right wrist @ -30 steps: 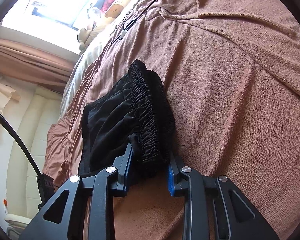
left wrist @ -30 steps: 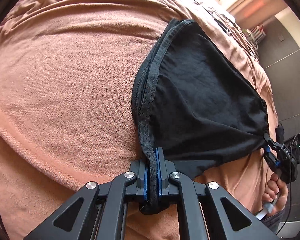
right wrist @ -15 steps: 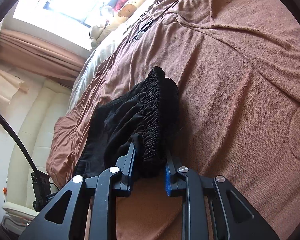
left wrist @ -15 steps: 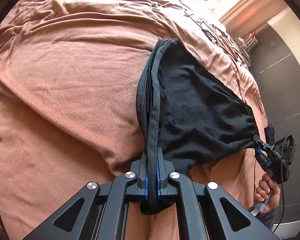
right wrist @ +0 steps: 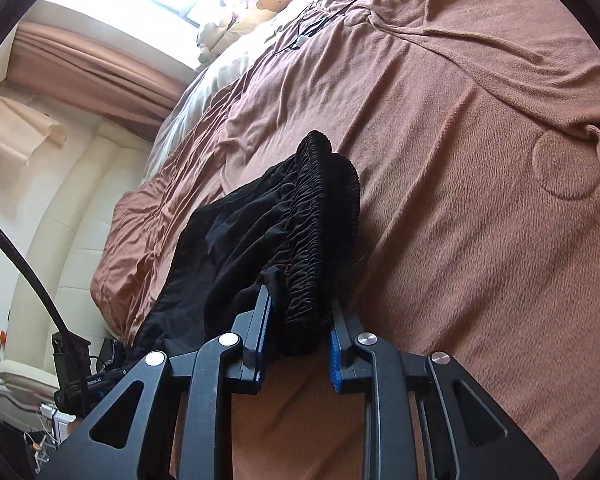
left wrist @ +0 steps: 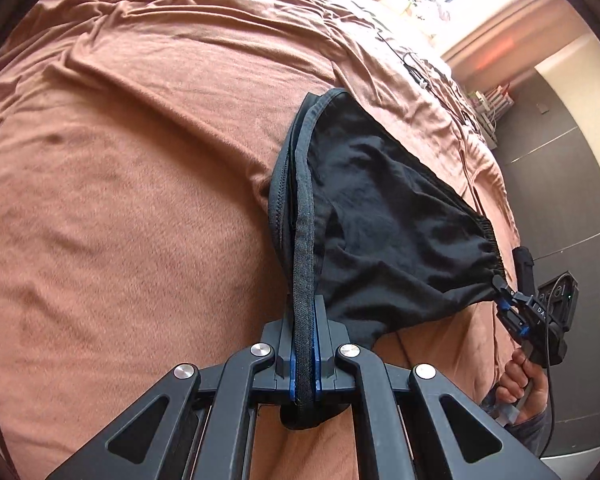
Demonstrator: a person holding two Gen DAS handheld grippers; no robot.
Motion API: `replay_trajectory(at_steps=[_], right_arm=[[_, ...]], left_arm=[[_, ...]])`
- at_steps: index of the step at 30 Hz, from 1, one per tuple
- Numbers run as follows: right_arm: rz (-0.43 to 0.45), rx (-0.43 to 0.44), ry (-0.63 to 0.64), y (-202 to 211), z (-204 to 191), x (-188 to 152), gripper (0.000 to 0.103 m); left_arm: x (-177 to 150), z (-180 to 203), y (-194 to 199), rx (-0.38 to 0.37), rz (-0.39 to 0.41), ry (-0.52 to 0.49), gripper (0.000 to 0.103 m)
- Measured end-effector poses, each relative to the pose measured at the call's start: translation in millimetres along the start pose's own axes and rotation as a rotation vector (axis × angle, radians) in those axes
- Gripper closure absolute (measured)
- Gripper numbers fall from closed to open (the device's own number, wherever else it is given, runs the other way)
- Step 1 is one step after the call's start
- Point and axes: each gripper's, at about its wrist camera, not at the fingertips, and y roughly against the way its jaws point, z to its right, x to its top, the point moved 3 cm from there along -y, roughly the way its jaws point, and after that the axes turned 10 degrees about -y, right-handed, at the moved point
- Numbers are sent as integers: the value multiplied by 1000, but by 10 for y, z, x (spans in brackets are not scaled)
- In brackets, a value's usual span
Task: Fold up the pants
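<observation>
— Moved: we lift the black pants (left wrist: 380, 216) higher off the brown blanket (left wrist: 140, 200).
— Left gripper (left wrist: 305, 356) clamps the hem; right gripper (right wrist: 298, 344) clamps the gathered waistband, seen only rightward.

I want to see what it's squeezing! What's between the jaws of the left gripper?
A hem of the black pants, pinched tight in the left gripper; the left wrist view shows it.
</observation>
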Motion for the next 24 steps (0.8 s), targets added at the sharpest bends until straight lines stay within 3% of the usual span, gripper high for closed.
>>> replay_trajectory(at_steps=[11, 24], right_arm=[[-43, -15, 57, 180, -57, -268, 82], [-81, -60, 139, 357, -31, -378, 82]], left_arm=[[-587, -43, 376, -52, 53, 64, 98], [-1150, 85, 412, -122, 63, 139, 98]])
